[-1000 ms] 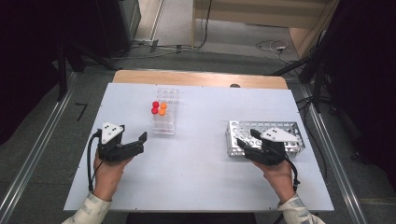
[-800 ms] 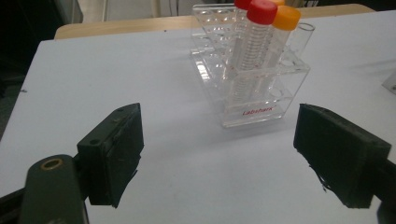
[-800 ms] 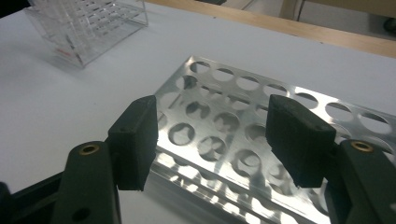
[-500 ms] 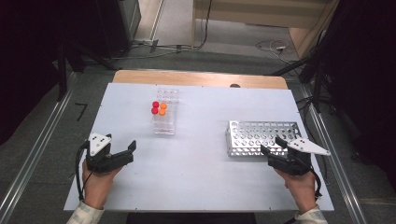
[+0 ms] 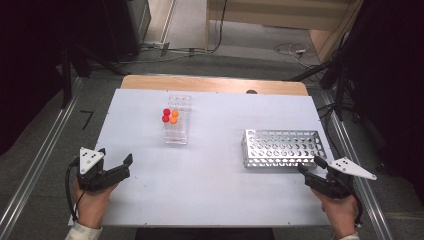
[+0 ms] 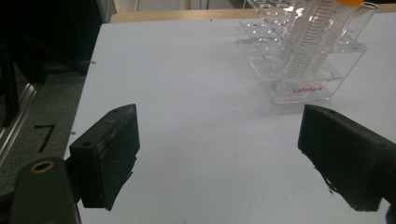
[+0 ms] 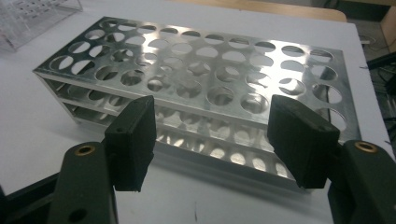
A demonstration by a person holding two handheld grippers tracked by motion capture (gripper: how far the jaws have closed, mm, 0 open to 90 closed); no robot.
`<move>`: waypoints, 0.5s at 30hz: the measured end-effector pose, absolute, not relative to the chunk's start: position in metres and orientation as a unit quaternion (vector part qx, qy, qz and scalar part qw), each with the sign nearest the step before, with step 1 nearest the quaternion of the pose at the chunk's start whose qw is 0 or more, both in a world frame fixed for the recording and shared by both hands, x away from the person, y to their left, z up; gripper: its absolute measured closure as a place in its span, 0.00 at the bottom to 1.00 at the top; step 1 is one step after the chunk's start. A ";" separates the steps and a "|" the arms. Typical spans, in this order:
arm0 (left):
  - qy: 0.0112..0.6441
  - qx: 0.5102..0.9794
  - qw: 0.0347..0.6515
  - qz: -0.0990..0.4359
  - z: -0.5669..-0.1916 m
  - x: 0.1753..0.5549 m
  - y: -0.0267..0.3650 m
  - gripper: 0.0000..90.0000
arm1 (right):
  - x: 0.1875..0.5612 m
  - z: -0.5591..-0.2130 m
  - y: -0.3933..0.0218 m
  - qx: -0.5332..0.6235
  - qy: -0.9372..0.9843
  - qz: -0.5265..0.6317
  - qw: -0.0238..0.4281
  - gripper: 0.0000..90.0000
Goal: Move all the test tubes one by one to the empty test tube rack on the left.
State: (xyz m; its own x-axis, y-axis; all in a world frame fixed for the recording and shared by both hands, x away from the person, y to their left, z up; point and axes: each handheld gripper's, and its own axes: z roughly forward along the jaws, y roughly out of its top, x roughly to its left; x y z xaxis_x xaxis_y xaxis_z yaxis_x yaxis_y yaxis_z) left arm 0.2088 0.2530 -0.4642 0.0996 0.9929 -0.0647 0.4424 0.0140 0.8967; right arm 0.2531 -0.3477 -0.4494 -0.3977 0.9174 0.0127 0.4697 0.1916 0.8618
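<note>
Both grippers sit at the near edge of the table with nothing between their jaws. The left gripper [image 5: 117,167] stands open, pointing toward the clear rack [image 5: 176,125], which is well apart on the far side. The right gripper [image 5: 311,171] also stands open, just near of the metal rack [image 5: 281,148]. This looks like a pause between transfers; the next move likely calls for a reach to the capped tubes [image 5: 170,116]. In the left gripper view the tube tops are cut off, and the number of tubes is hard to make out.
</note>
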 end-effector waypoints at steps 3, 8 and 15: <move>0.583 0.618 0.406 0.337 -0.466 0.208 0.256 0.15 | 0.251 -0.452 -0.355 0.488 0.720 0.413 0.271 0.35; 0.588 0.619 0.400 0.333 -0.471 0.208 0.260 0.15 | 0.248 -0.457 -0.367 0.509 0.709 0.406 0.271 0.35; 0.589 0.620 0.399 0.332 -0.473 0.209 0.261 0.15 | 0.244 -0.462 -0.379 0.525 0.701 0.400 0.272 0.35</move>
